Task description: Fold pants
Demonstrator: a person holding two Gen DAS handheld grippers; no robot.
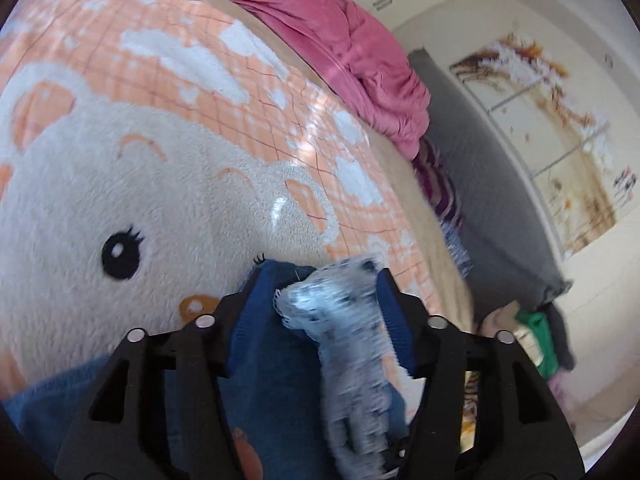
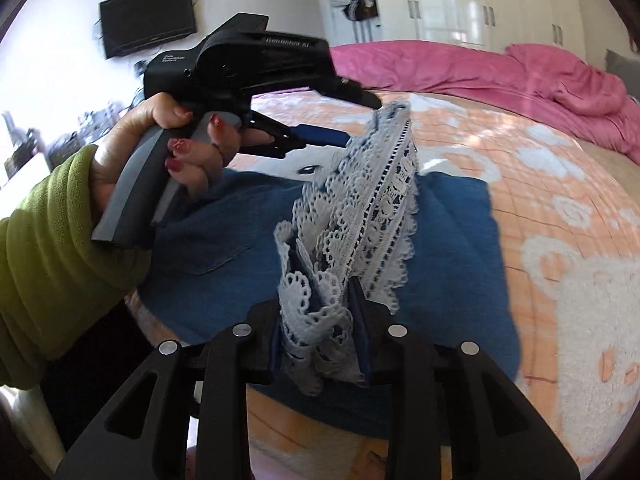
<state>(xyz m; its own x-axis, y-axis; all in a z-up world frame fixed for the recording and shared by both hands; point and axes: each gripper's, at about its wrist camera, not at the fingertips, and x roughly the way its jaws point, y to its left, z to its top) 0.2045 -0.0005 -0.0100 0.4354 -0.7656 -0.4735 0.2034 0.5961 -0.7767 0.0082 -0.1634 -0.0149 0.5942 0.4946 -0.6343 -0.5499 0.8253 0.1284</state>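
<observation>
Blue denim pants (image 2: pixel 240 216) with a white lace hem (image 2: pixel 360 216) are lying mid-frame, the hem rising bunched.

The pants (image 2: pixel 248 216) are denim blue, edged with white lace (image 2: pixel 372 216) in a scalloped, openwork pattern through which the blue shows. The blanket (image 1: pixel 224 92) on the bed is peach-orange with a thin dark grid and white patches; at lower left of the left view it bears a cream bear face with a black eye. A plain pink duvet (image 2: pixel 520 72) runs across the upper right of the right view. The sleeve (image 2: pixel 52 264) at left is olive green, the fingernails on the hand (image 2: pixel 160 148) dark red. Both grippers are black with blue fingers (image 1: pixel 392 312). The TV (image 2: pixel 148 20) at upper left is black.
</observation>
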